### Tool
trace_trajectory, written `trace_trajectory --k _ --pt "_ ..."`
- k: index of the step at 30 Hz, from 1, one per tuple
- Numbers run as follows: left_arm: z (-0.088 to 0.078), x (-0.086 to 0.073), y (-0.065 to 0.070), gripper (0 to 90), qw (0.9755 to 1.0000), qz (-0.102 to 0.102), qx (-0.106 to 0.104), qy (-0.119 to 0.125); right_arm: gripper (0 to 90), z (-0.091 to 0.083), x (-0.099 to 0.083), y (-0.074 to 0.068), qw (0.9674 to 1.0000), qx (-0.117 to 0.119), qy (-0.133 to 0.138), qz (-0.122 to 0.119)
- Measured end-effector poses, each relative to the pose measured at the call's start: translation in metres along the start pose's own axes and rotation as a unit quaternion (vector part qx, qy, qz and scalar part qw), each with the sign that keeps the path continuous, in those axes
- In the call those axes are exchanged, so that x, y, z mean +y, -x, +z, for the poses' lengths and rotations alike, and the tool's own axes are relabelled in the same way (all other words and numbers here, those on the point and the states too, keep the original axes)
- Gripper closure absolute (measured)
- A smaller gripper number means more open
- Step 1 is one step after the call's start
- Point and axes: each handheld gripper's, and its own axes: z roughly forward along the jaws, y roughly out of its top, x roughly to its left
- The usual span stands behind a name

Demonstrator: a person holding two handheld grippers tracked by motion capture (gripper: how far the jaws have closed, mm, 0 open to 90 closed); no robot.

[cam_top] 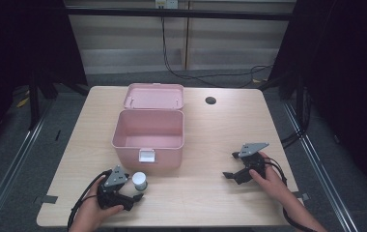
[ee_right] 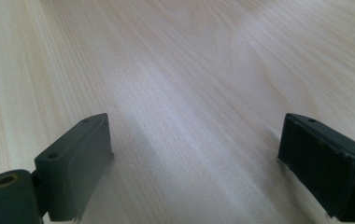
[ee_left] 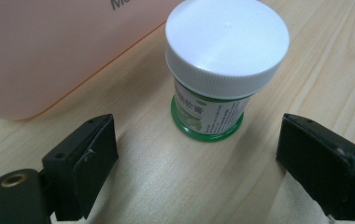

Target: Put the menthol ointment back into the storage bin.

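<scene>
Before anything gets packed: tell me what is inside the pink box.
The pink box stands open, lid back; the inner floor seen from the high view is bare. The strip behind its front wall is hidden.

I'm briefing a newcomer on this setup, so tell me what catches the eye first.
An open pink storage box stands mid-table, its lid tipped back behind it. Just in front of it, a small white-capped jar with a green label stands upright ahead of the left gripper, whose jaws are open and apart from it. The right gripper rests open over bare wooden table.
</scene>
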Motion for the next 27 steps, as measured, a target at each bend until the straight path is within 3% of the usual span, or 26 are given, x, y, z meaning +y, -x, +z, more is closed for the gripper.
trace_trajectory --k 6,9,10,11,12,15,18,21,24,27 --pt "0.0 0.001 0.001 11.8 1.0 -0.001 0.004 -0.005 9.1 0.0 0.0 0.0 1.0 0.0 0.0 0.0" --pt "-0.002 0.004 0.002 12.7 0.9997 -0.01 0.008 -0.022 9.0 0.0 0.0 0.0 1.0 0.0 0.0 0.0" --pt "-0.003 0.007 0.004 13.4 0.999 -0.017 0.012 -0.04 9.1 0.0 0.0 0.0 1.0 0.0 0.0 0.0" --pt "-0.003 0.007 0.004 14.5 0.999 -0.017 0.012 -0.04 9.0 0.0 0.0 0.0 1.0 0.0 0.0 0.0" --pt "-0.006 0.012 0.006 15.1 0.9974 -0.016 0.01 -0.07 9.0 0.0 0.0 0.0 1.0 0.0 0.0 0.0" --pt "-0.007 0.015 0.008 16.5 0.9957 -0.016 0.008 -0.091 9.0 0.0 0.0 0.0 1.0 0.0 0.0 0.0" --pt "-0.01 0.021 0.01 19.0 0.9912 -0.011 -0.002 -0.132 9.0 0.0 0.0 0.0 1.0 0.0 0.0 0.0" --pt "-0.012 0.029 0.01 23.0 0.9847 -0.028 -0.011 -0.172 9.0 0.0 0.0 0.0 1.0 0.0 0.0 0.0" --pt "-0.012 0.038 0.013 24.5 0.9769 -0.027 -0.022 -0.211 9.0 0.0 0.0 0.0 1.0 0.0 0.0 0.0" --pt "-0.013 0.048 0.013 24.6 0.9715 -0.029 -0.023 -0.234 9.0 0.0 0.0 0.0 1.0 0.0 0.0 0.0"
